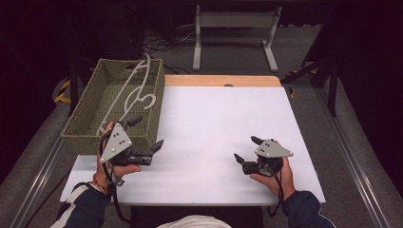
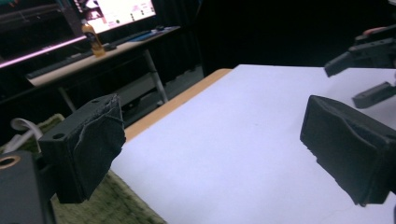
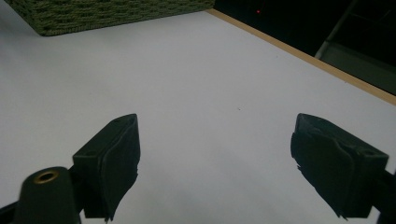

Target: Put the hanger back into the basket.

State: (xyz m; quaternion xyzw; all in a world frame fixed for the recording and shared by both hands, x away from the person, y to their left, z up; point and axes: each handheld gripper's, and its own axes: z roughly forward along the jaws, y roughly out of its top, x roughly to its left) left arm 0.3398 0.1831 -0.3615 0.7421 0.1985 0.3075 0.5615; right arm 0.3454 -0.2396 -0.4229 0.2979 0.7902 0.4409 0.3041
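A green woven basket stands on the left edge of the white table, with white clothes hangers lying in it and poking over its far rim. My left gripper is open beside the basket's near right corner, holding nothing. In the left gripper view the left gripper has its jaws wide apart over the basket and bare table. My right gripper is open over the table's near right part; in the right gripper view the right gripper is empty, with the basket far off.
A wooden strip borders the table's far edge. Behind it stands a grey metal frame on the floor. In the left gripper view a desk with a lit monitor and an orange bottle stands beyond the table, and the right gripper shows at the upper right.
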